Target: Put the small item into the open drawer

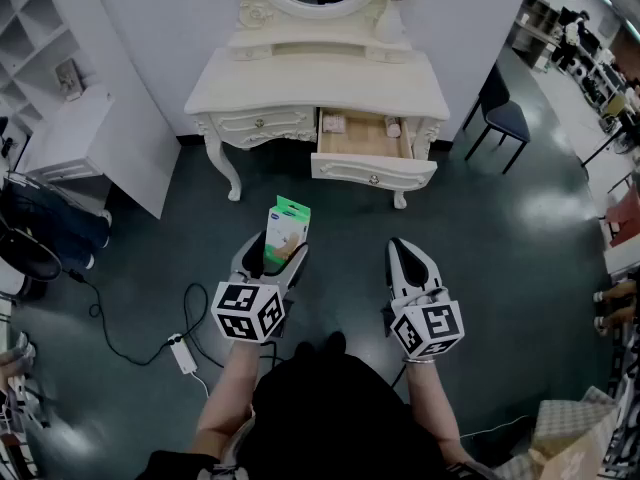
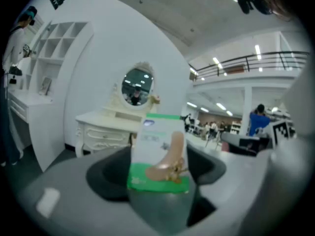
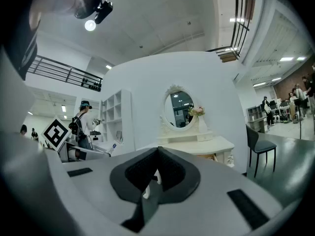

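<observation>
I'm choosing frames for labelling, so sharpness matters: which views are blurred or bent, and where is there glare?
Head view: sharp, edges bowed, pale light reflections on the dark floor. Left gripper view: soft all over, the packet too blurred to read, corners black. Right gripper view: crisper, dressing table clear, a bright light flares at the top left.

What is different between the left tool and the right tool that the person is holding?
The left tool grips a green-and-white packet, which stands upright between its jaws; the right tool holds nothing. The left tool's jaws stand wide apart around the packet; the right tool's jaws are closed together to a point. Both are white and point toward the dressing table.
</observation>
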Motion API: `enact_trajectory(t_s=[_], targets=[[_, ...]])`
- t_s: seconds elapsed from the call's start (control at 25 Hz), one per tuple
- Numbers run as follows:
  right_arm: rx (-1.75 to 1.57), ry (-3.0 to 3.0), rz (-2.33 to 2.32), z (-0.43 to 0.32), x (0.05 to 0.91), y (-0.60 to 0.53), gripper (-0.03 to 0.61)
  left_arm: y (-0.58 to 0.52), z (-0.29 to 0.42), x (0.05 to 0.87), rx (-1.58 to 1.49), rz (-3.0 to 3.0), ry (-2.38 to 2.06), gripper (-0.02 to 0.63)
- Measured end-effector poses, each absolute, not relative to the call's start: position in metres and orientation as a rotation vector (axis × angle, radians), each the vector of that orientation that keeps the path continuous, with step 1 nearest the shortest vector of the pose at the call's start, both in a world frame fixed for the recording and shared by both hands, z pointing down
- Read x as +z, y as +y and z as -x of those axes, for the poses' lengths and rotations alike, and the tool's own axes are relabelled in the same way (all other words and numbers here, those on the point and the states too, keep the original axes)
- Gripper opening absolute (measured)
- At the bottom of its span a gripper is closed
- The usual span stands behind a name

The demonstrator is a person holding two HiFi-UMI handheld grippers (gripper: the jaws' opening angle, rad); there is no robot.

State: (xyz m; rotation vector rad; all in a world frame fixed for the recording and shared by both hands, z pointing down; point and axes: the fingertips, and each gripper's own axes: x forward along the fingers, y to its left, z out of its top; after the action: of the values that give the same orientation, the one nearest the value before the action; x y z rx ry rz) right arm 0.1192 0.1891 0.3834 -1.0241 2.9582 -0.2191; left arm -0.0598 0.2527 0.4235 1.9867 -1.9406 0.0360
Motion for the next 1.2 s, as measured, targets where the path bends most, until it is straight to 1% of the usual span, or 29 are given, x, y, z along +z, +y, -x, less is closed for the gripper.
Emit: enact_trajectory(t_s=[0.4, 1.2], targets=[[-0.255, 2.953, 0.981, -0.119, 0.385, 0.182, -0.003, 0.246, 0.062, 0.426, 0.040, -1.983, -1.955, 0.357], [-0.216, 2.925, 0.960, -0.131, 0.373, 0.153, -0.003, 0.214, 0.056, 0.415, 0.073, -1.999, -2.019, 0.357]])
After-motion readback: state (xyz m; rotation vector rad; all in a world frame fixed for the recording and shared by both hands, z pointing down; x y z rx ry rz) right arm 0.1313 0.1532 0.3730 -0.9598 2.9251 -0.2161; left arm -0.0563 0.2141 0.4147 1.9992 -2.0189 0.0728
